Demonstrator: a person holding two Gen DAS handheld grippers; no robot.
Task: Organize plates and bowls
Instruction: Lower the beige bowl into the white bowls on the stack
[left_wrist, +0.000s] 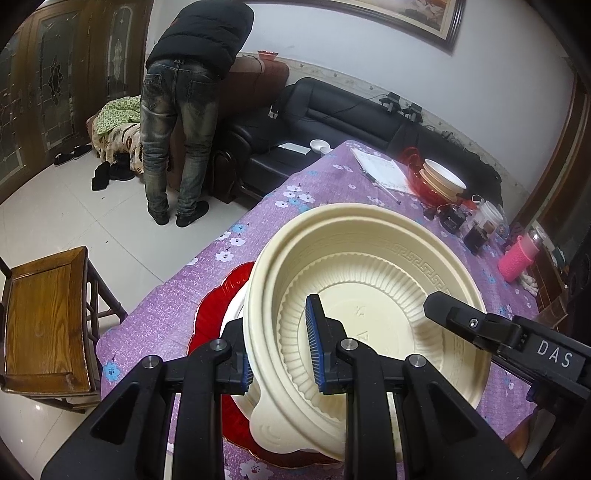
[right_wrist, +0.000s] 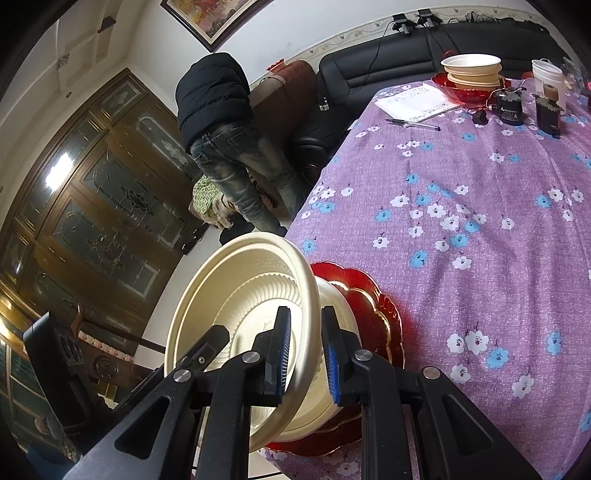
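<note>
- Left wrist view: my left tool (left_wrist: 282, 350) is clenched on the near rim of the cream bowl (left_wrist: 369, 295), one pad inside, one outside. The bowl sits tilted over a red plate (left_wrist: 210, 314) just ahead on the surface (left_wrist: 332, 184). The right tool (left_wrist: 443, 310) meets the opposite rim.
- Right wrist view: my right tool (right_wrist: 306, 362) grips the bowl (right_wrist: 243, 295) rim too. I judge I'm mid-stacking; next I must level and seat it.
</note>
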